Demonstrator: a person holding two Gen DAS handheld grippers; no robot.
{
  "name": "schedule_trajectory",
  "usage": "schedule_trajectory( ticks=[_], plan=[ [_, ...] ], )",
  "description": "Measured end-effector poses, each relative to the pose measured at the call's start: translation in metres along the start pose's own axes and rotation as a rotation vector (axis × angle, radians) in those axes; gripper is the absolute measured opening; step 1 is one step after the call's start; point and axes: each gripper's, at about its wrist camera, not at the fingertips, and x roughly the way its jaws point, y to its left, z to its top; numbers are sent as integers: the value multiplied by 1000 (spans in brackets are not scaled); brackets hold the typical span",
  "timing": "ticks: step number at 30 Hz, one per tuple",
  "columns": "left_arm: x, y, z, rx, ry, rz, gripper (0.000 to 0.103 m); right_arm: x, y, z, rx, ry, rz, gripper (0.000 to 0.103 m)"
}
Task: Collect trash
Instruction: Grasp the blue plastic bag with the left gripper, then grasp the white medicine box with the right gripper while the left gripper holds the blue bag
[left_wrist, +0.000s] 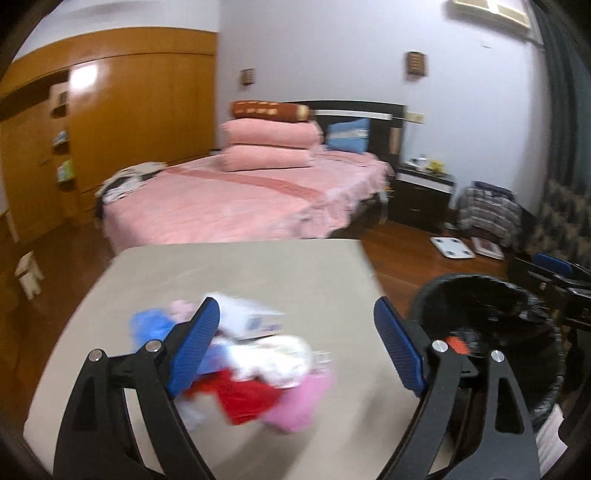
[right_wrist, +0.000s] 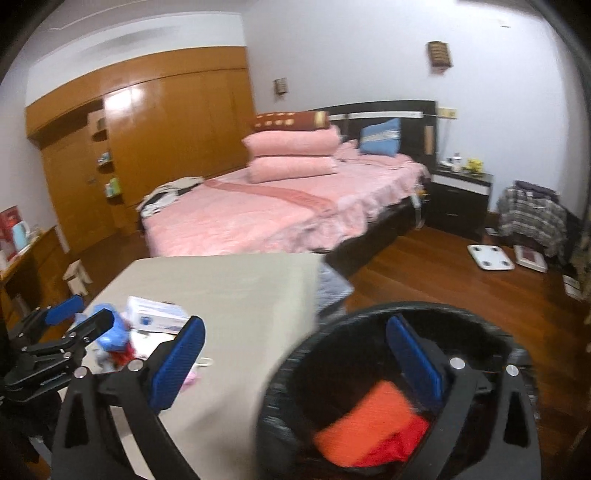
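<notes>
Task partly done: an orange-red piece (right_wrist: 369, 424) already lies inside the black trash bin (right_wrist: 291, 354), which stands on the floor just beside the right edge of the beige table (right_wrist: 236, 280). The right gripper (right_wrist: 295, 354) hangs over the bin's near rim, jaws spread wide with nothing between them. Most trash remains: the trash pile (left_wrist: 258, 365) of red, pink, white and blue scraps plus a small white box (right_wrist: 155, 315) sits on the table under the left gripper (left_wrist: 295, 339), whose jaws also stand apart, gripping nothing.

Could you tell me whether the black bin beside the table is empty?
Not empty: the black bin holds an orange-red item at its bottom.
</notes>
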Motion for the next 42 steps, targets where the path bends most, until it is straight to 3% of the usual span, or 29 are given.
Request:
schedule_trajectory(
  ticks=[5,10,23,26,31,42],
  plan=[
    [5,59,-10,-66,37,115,83,30,50,-7,-57,16,64,97],
    [17,96,-18,-103,67,173,82,56,85,-15,-96,44,103,97],
    [59,121,-36,-151,154,141,75,93,105,-22,-126,111,105,97],
    [72,123,-39,-151,183,130,66,97,106,-23,-128,121,104,97],
    [82,124,-44,-163,211,79,33,104,110,-22,-135,131,104,97],
    [52,134,-27,-194,118,76,30,117,135,-15,-129,132,150,97]
  ],
)
